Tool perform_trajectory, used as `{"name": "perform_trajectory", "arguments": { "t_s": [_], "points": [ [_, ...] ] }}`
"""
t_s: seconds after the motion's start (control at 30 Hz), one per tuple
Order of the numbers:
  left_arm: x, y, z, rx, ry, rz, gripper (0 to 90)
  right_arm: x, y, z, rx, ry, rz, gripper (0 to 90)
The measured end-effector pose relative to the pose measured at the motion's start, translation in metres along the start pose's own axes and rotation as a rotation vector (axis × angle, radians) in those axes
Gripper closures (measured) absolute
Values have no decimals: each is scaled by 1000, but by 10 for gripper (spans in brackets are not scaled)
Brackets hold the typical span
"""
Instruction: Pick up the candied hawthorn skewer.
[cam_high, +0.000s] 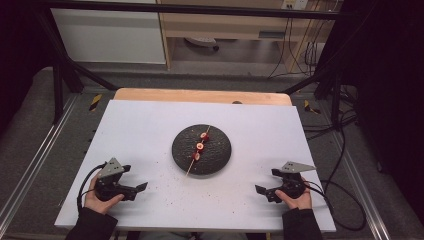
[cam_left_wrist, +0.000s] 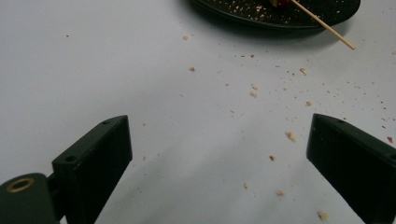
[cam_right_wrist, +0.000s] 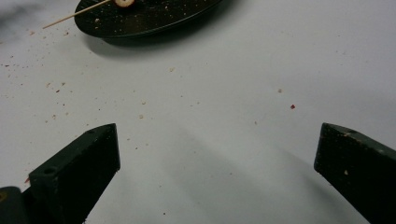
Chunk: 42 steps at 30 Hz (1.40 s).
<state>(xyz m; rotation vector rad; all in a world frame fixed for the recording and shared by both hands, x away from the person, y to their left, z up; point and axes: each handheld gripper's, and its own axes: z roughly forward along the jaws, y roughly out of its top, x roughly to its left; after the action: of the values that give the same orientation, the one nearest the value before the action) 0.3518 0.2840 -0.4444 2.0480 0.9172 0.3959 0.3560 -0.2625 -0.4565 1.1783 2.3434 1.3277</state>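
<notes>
Holding our left gripper (cam_high: 131, 190) and right gripper (cam_high: 265, 192) low over the worktop (cam_high: 140, 125), jaws spread wide and empty, we see the skewer (cam_high: 199, 147) on its dark plate (cam_high: 220, 152) ahead between them.

At the top of the left gripper view, the frame edge is cutting off most of the dark plate (cam_left_wrist: 280, 14) and all but the bare tip of the skewer (cam_left_wrist: 327, 30), and the same is happening at the upper left of the right gripper view, where one pale slice (cam_right_wrist: 124, 3) is only half showing. In the high view, the three red pieces (cam_high: 200, 146) on the skewer are appearing too small to identify. The crumbs (cam_high: 175, 197) on the table (cam_high: 140, 125) are reading only as faint specks there.
</notes>
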Motion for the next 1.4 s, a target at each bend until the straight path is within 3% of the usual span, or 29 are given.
{"name": "perform_trajectory", "arguments": {
  "t_s": [0.77, 1.4],
  "points": [
    [-16, 12, 11, 8, 2, 10, 78, 2, 1, 0, -6, -3, -3, 12],
    [-36, 43, 32, 27, 4, 13, 77, 3, 1, 1, 0, -3, -2, 9]
  ]
}}
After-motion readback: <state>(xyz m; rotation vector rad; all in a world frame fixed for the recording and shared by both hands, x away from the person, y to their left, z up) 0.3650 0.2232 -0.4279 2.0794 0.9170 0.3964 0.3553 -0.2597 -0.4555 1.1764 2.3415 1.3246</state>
